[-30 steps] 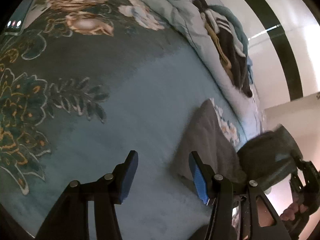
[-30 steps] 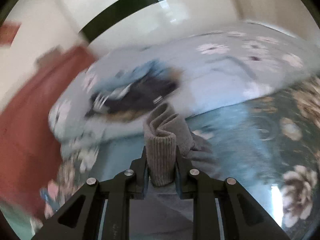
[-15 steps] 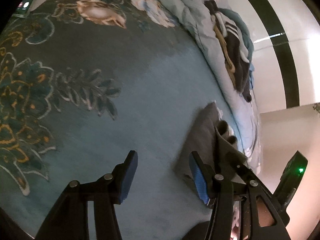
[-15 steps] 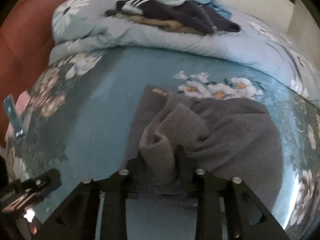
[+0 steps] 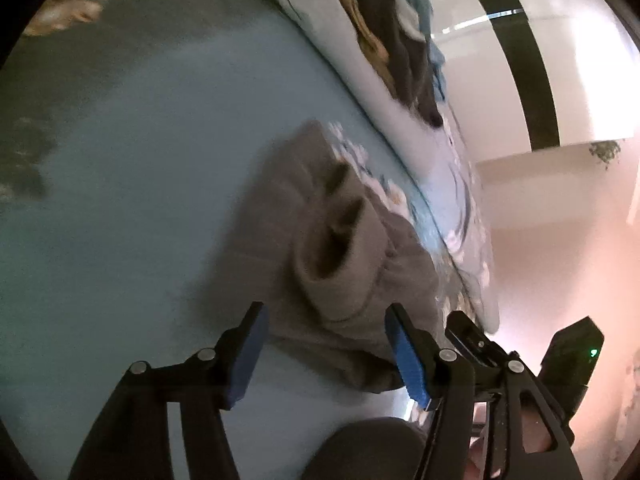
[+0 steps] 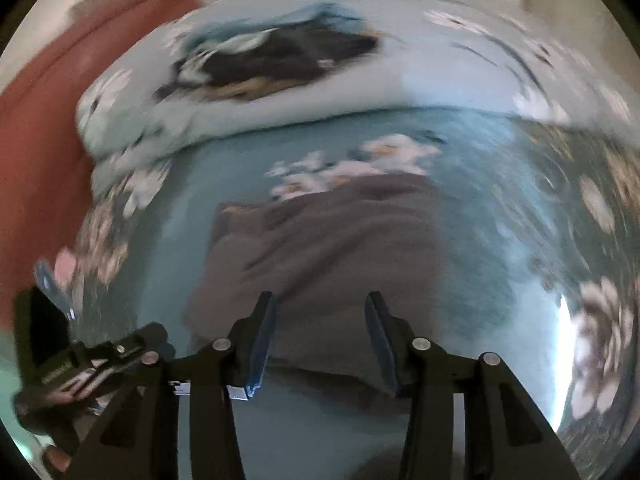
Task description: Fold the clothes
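A grey knit garment [image 5: 320, 248] lies folded on the teal floral bedspread [image 5: 140, 184], with its ribbed cuffs bunched on top. My left gripper [image 5: 324, 352] is open and empty, just short of the garment's near edge. In the right wrist view the same garment [image 6: 332, 248] lies flat in front of my right gripper [image 6: 320, 340], which is open and empty over its near edge. The right gripper also shows at the lower right of the left wrist view [image 5: 520, 364].
A pile of dark, tan and blue clothes [image 6: 272, 56] lies on the pale floral duvet [image 6: 440, 76] behind the garment. A red headboard [image 6: 44, 128] stands at the left. A phone [image 6: 50, 284] lies at the left on the bed.
My right gripper has opened and let go of the grey garment, which now lies on the bed. My left gripper has moved closer to the garment.
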Available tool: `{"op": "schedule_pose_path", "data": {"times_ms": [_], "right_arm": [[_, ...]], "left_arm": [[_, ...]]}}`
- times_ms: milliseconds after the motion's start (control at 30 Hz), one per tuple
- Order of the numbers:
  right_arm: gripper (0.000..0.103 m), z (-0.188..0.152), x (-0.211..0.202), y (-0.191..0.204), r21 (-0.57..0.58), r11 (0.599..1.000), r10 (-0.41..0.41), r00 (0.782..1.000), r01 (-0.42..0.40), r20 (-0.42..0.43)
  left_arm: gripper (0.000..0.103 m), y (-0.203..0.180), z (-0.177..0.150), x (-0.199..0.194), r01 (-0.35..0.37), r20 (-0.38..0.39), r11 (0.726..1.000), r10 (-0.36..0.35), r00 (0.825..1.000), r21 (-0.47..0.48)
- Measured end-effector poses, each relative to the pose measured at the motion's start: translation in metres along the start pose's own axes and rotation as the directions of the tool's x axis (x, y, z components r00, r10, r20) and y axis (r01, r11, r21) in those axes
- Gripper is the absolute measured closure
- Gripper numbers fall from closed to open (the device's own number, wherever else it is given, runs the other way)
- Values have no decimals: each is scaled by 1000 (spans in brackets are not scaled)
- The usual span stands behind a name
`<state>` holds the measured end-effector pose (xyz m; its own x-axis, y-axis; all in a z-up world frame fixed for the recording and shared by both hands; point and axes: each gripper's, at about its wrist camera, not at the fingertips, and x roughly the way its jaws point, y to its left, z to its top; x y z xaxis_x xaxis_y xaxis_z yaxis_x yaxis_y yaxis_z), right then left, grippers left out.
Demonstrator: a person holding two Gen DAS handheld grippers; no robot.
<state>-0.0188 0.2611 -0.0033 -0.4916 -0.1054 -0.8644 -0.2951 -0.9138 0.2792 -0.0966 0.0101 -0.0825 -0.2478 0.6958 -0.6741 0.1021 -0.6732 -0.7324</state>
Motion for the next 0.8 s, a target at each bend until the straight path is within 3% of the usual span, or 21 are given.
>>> {"op": "schedule_pose_path", "data": {"times_ms": [100,267,333,400,600,767,800], "right_arm": [[55,-3,0,-25,71,997,3,1000,-2,-7],[55,-13,7,-50,163,986,38,999,-33,-30],[55,-15,11,-57,197,979,55,998,-47,-36],[55,-15,11,-62,223,973,68,997,-59,-31],[55,-17,10,-67,239,966,108,994,-100,-17],[55,-16,11,-62,220,969,117,993,-109,-21],[55,-15,11,-60,210,972,112,993,-104,-23]], "left_arm": [[38,-7,1,19,-12,-16,1000,12,1000,-3],[42,-23,7,26,-34,34,998,32,999,59],[67,-22,8,23,-14,67,999,11,998,53],[81,-22,8,16,5,103,999,-11,995,54],[82,-31,2,-26,70,220,992,-91,971,104],[82,32,-2,-9,-57,159,997,63,985,-44],[82,44,-5,-5,-45,138,995,57,989,-84]]}}
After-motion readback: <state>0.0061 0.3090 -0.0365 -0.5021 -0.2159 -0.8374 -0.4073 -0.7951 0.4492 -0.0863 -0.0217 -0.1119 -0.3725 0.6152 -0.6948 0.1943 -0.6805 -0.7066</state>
